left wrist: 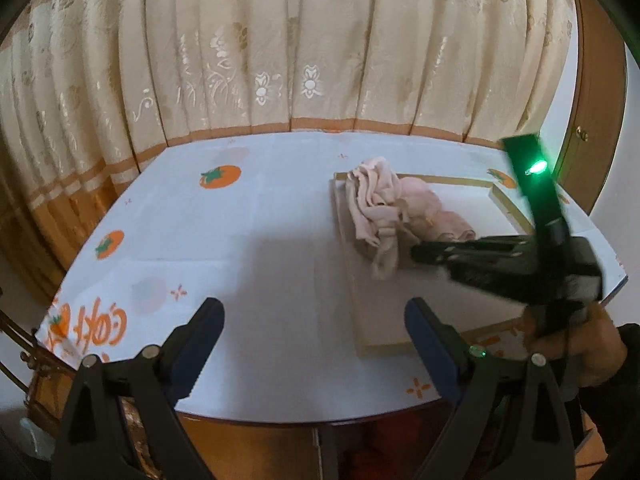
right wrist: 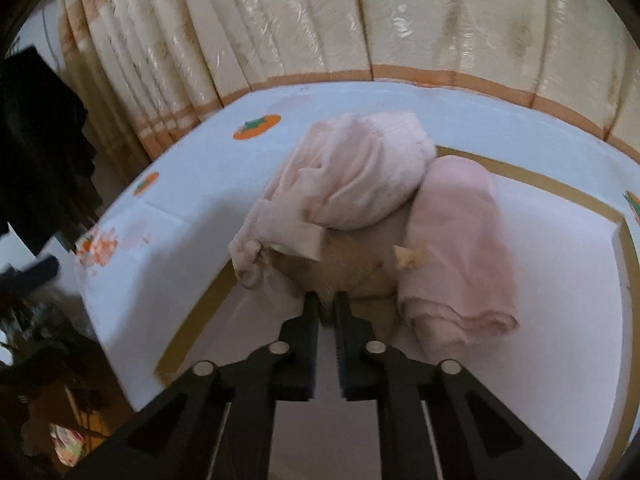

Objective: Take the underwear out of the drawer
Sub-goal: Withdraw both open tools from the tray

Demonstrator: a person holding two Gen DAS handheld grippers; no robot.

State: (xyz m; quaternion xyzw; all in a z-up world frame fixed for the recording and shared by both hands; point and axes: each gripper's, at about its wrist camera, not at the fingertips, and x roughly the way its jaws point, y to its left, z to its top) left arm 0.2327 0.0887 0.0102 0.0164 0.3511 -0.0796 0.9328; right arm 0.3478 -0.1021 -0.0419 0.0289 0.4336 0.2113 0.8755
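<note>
Cream floral curtains (left wrist: pixel 280 48) hang behind a table covered by a white cloth (left wrist: pixel 240 220) printed with orange persimmons. On it lies a shallow white drawer (left wrist: pixel 460 200) with a tan rim. Pale pink underwear (right wrist: pixel 360 172) is bunched at the drawer's left side, one piece spilling over the rim, a second pink roll (right wrist: pixel 456 248) beside it. The right gripper (right wrist: pixel 326 304) reaches in level, fingers nearly closed, pinching the fabric's underside. The left gripper (left wrist: pixel 314 332) hovers wide open above the table's near edge, holding nothing.
</note>
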